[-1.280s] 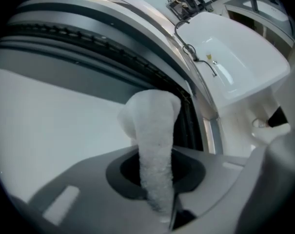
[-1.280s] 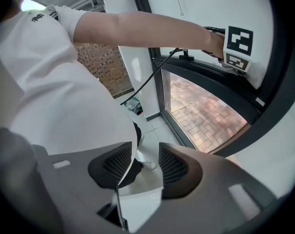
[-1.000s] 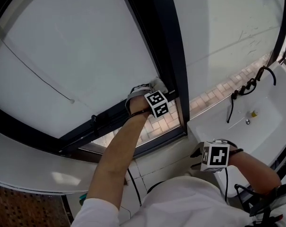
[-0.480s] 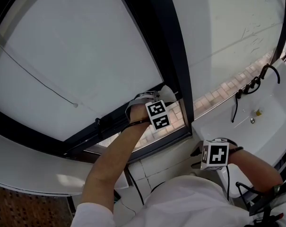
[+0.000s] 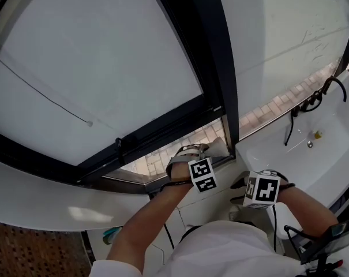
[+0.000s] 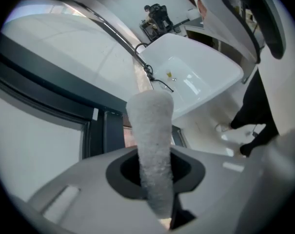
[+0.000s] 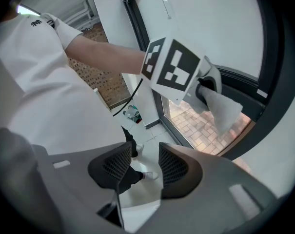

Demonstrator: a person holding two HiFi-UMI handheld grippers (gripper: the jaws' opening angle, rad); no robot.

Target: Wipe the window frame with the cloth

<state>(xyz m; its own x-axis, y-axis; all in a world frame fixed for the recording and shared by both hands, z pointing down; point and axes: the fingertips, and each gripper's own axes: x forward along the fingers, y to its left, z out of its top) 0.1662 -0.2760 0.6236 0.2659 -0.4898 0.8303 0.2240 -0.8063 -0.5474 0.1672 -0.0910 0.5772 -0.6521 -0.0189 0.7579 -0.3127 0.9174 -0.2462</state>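
Left tongs (image 5: 212,150) are clamped shut on the cloth (image 5: 220,145). In the left gripper view the white cloth (image 6: 150,130) stands up from between the closed jaws as a rolled, fuzzy strip. Left forearm (image 5: 154,218) is bare and runs from the lower left up to the tongs, elbow bent, wrist low, near the bottom of the window. The marker cube (image 5: 202,175) faces the camera.

Cloth tip sits at the foot of the dark upright bar of the window frame (image 5: 217,68), where it meets the lower rail. Touching or just beside, cannot tell. In the right gripper view the cloth (image 7: 224,108) hangs from the left tongs (image 7: 208,89) in front of the frame's bottom corner, brick paving (image 7: 206,130) behind the glass.

Right tongs (image 7: 145,165) are empty, jaws a small way apart, only floor and a shoe between them. In the head view the right tongs (image 5: 239,187) are held low and close to the body, beside the near corner of the white sink (image 5: 318,160) and just right of the left tongs. Right forearm (image 5: 310,206) comes in from the lower right, elbow bent sharply, and the tongs point left toward the other hand.

Black tap (image 5: 312,100) is at the back of the sink, well apart from both tongs. White shirt (image 5: 232,250) fills the bottom of the view.
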